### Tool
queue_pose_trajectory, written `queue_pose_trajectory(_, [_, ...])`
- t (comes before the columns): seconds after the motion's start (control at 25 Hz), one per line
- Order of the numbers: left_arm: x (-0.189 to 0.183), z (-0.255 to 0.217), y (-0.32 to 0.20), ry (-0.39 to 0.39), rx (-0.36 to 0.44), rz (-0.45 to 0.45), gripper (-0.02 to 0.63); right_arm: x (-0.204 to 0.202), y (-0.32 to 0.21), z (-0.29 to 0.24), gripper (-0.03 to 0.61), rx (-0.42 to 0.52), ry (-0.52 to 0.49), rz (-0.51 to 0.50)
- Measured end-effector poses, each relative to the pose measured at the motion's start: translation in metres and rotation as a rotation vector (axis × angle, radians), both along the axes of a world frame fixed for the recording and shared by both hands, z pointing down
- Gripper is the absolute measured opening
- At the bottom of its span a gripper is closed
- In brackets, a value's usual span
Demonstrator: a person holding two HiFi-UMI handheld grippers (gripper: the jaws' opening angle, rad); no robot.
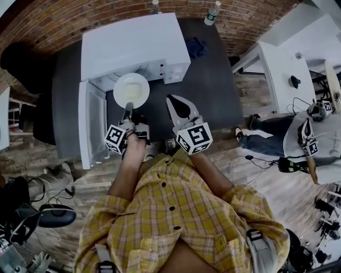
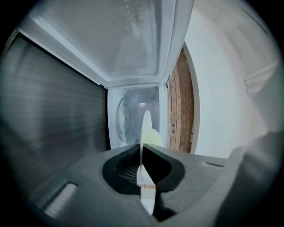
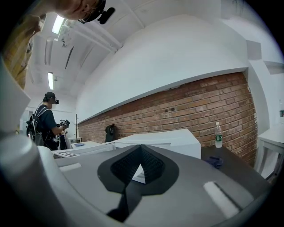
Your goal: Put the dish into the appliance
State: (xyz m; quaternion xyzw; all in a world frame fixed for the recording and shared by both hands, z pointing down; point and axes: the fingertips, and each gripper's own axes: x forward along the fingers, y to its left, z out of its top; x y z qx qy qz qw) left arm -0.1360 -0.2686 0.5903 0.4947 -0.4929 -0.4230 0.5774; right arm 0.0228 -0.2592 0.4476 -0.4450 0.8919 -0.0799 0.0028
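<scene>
In the head view a white round dish (image 1: 131, 89) hangs level just in front of the open mouth of the white microwave (image 1: 136, 45). My left gripper (image 1: 128, 108) is shut on its near rim. The left gripper view shows the dish (image 2: 145, 128) edge-on between the closed jaws of the left gripper (image 2: 143, 148), with the microwave cavity and its glass turntable (image 2: 124, 119) straight ahead. The microwave door (image 1: 90, 122) stands swung open to the left. My right gripper (image 1: 170, 99) hovers shut and empty over the dark table (image 1: 213, 85), right of the dish; from the right gripper (image 3: 141, 150) I see the microwave's side (image 3: 168, 141).
A water bottle (image 1: 212, 13) and a blue cloth (image 1: 196, 47) lie on the table behind and right of the microwave. A white table (image 1: 282, 74) stands to the right. Another person (image 1: 314, 138) with grippers sits at the far right.
</scene>
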Motion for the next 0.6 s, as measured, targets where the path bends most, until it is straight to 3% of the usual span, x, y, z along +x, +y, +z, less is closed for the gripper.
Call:
queue_pose_trajectory(0.4, [-0.002,0.034,-0.023,-0.073,-0.029,-0.003,0.005,0.009,-0.018,0.011,0.005,-0.022,0.006,0.007])
queue_pose_trajectory(0.6, [-0.005,0.051,-0.031,-0.064,-0.065,-0.038,0.005,0.011,-0.023,0.016,0.005,-0.030,0.007,0.007])
